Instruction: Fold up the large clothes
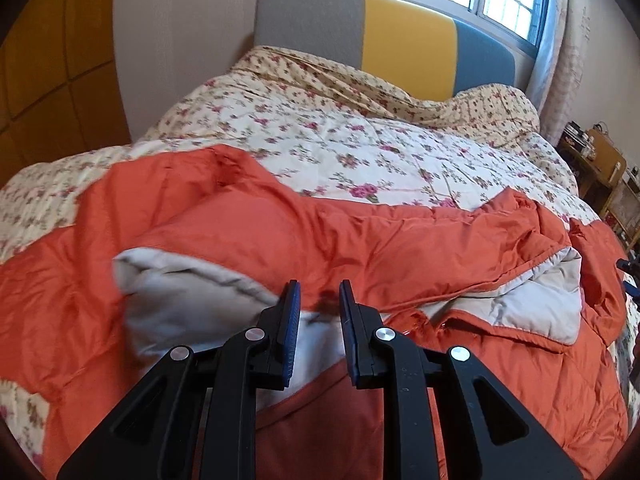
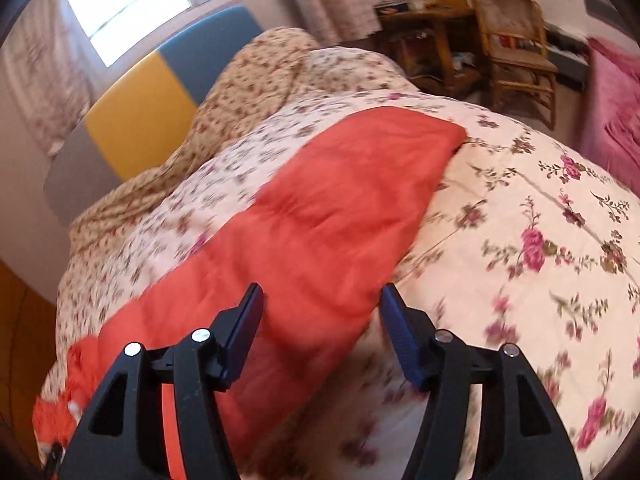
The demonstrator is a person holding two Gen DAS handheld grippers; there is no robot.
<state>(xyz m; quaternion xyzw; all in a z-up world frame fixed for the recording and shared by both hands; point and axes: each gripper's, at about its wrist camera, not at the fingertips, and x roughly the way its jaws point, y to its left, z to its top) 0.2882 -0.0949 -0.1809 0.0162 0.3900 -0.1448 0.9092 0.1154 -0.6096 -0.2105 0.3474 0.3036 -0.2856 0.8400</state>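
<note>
- Left gripper (image 1: 319, 286): jaws narrowly parted, pads apparently pinching the orange quilted puffer coat (image 1: 360, 236); grip cannot be told.
- Right gripper (image 2: 322, 294): jaws wide, nothing held.
- Coat: spread on floral-quilted bed (image 1: 320, 136), sleeve toward 1 o'clock in the right view.
- Handling judged soft, light, bulky, slippery; hem or cuff advised.

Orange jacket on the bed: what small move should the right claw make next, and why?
Probably lower the right claw onto the orange sleeve and close it. Its jaws stand open with nothing gripped, and the sleeve lies stretched out over the floral quilt, not yet folded in.
</note>
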